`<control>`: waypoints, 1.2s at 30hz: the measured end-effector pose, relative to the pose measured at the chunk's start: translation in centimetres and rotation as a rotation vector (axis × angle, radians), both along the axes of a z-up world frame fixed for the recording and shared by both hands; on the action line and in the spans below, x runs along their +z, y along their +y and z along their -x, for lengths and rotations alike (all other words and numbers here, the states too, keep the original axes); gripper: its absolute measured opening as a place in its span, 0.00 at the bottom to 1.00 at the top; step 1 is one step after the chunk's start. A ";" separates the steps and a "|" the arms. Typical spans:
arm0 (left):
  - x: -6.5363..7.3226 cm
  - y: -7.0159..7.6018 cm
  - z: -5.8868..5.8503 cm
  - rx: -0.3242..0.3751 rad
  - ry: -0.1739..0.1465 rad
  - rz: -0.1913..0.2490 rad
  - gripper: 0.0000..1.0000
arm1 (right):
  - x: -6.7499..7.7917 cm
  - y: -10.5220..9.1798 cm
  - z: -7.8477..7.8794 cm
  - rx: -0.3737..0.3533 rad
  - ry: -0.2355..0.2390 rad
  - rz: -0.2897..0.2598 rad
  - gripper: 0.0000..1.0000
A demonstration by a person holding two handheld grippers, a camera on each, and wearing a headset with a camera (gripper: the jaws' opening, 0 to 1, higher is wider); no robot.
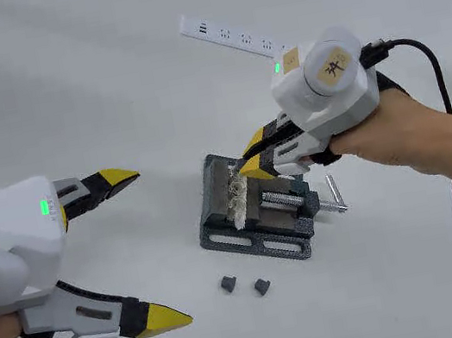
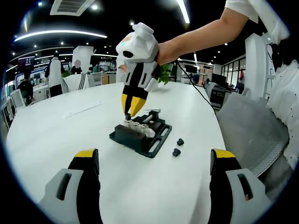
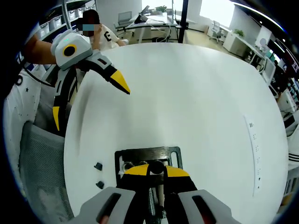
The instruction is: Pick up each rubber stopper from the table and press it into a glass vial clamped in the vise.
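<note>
Two small dark rubber stoppers [image 1: 229,284] are waiting beside the black metal vise [image 1: 260,237] while my right claw [image 1: 255,157], clenched on a third stopper [image 3: 156,167], is pressing it onto the clamped glass vial [image 1: 236,192], and my left claw [image 1: 148,248] is hanging spread, clear.

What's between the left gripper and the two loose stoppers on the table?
Nothing: just bare white table between the left gripper and the loose stoppers, as the head view shows.

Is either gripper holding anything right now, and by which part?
The right gripper pinches a stopper by its sides between its tips, over the vise. The left gripper is open and empty.
</note>
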State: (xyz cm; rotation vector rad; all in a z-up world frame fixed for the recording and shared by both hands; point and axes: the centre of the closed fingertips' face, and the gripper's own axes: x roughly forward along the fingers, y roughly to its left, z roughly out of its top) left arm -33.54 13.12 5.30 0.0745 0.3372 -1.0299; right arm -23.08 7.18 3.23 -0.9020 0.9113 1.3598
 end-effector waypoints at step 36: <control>0.1 0.0 -0.1 0.007 0.001 0.014 0.99 | -0.4 -0.2 0.1 0.028 -0.022 0.052 0.07</control>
